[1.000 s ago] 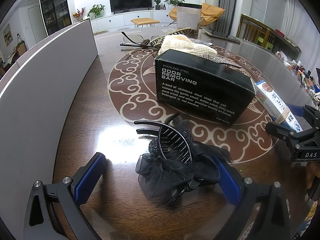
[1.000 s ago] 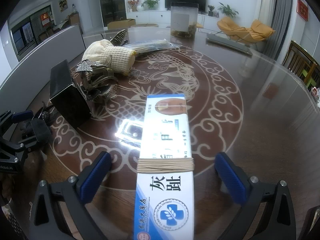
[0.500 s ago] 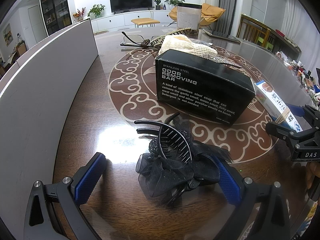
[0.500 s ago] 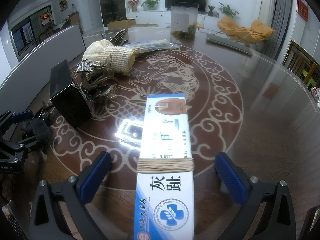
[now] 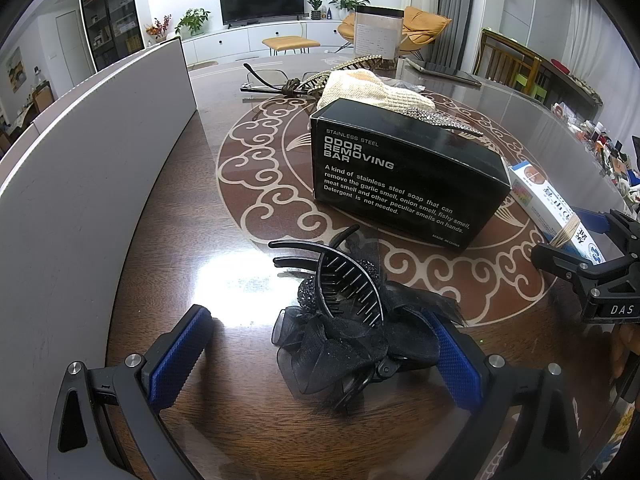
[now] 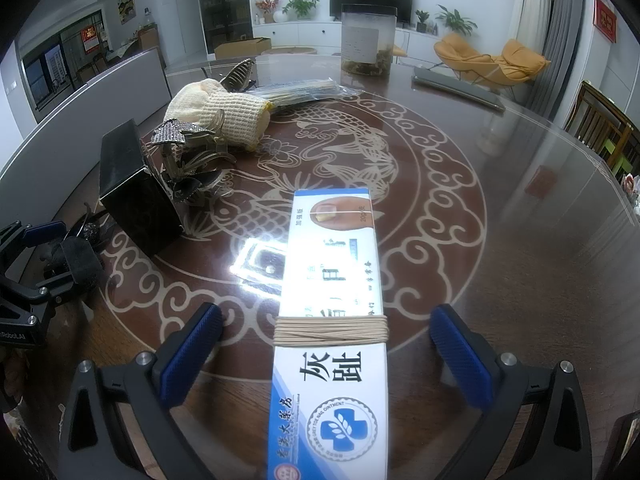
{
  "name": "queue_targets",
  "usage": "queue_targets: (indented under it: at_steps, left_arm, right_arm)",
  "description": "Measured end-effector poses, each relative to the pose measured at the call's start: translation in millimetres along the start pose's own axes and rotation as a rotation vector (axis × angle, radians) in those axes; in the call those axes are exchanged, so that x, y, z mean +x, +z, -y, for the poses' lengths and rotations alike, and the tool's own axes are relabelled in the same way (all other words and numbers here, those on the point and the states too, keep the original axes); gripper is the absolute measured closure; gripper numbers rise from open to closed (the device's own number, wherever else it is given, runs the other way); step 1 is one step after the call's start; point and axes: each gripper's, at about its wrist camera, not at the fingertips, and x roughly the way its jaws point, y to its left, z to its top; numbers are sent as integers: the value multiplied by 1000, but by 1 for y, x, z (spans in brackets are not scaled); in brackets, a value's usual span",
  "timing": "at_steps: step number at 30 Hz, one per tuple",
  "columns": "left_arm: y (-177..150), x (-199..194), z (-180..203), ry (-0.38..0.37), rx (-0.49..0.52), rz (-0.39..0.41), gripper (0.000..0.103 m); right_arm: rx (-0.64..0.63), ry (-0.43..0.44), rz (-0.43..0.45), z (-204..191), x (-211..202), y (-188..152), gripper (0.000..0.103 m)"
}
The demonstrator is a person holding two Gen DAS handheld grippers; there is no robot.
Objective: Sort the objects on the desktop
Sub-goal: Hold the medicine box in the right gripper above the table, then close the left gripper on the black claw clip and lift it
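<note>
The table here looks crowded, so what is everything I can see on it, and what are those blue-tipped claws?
Black hair clip: one, black with bow, between the left claw's fingers.
Black box: one, black, table centre.
Ointment box: one, white and blue, string-wrapped, between the right claw's fingers.
Knit glove: one, cream, behind the black box.
Silver hair clip: one, beside the black box.
Glasses: one pair, far side.
Jar: one, clear, far edge.
Left gripper: open.
Right gripper: open.
</note>
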Motion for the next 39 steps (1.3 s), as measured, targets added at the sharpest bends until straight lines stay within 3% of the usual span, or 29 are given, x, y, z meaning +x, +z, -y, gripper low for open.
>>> queue_targets:
  at_steps: [23,27,33,35,39]
  left_arm:
    - [0,0,-1,-7,4,-2,0]
    - [-5,-4,-5,-37,54,-12,0]
    - [-3,-3,-4,-21,37,-48,0]
    - [-2,-4,-2,-18,39,-39,6]
    - [0,-11,-1,-19,35,-29,41]
  right_arm:
    - [-1,0,0,0,0,0,0]
    - [-1,1,0,0,0,0,0]
    - [-1,1,0,0,0,0,0]
    - [-1,1,0,0,0,0,0]
    - [-2,1,0,0,0,0,0]
